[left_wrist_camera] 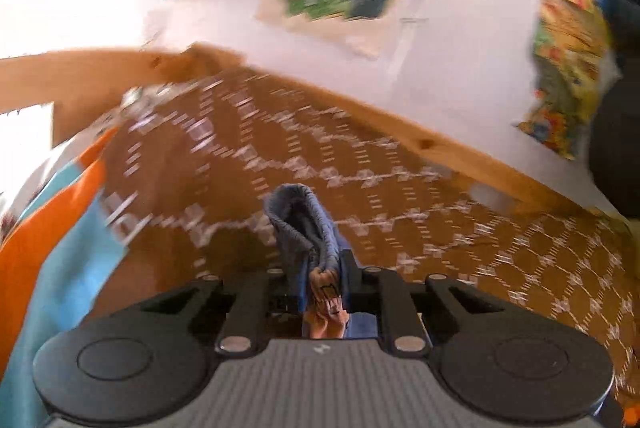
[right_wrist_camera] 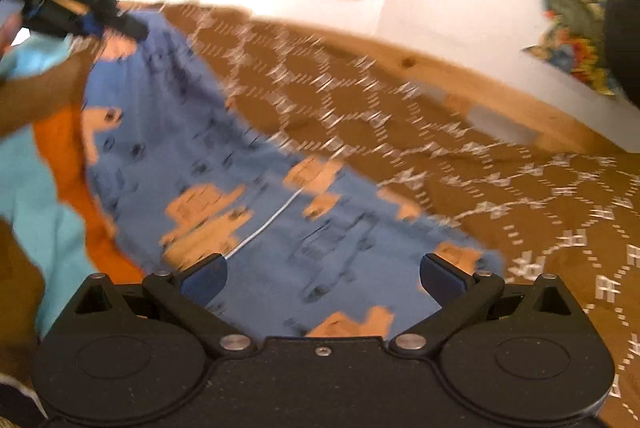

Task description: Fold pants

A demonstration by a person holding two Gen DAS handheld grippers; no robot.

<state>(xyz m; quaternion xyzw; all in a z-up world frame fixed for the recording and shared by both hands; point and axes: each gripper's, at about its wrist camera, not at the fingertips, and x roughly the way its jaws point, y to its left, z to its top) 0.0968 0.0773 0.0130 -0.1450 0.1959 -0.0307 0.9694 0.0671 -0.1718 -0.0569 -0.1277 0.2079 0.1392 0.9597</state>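
Brown diamond-patterned bedspread [right_wrist_camera: 500, 164] carries soft blue pants [right_wrist_camera: 224, 164] with orange pixel figures. We see the left gripper [left_wrist_camera: 320, 280] clamped on a ribbed cuff bunched upright, the right gripper [right_wrist_camera: 322, 274] spread wide over flat cloth.

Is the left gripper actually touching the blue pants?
Touching. The left wrist view shows the left gripper shut on a fold of the pants, which stands up between its fingers.

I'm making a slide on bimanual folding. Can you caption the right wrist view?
Right gripper open above blue patterned pants on a brown bedspread, while the left gripper grips their far edge.
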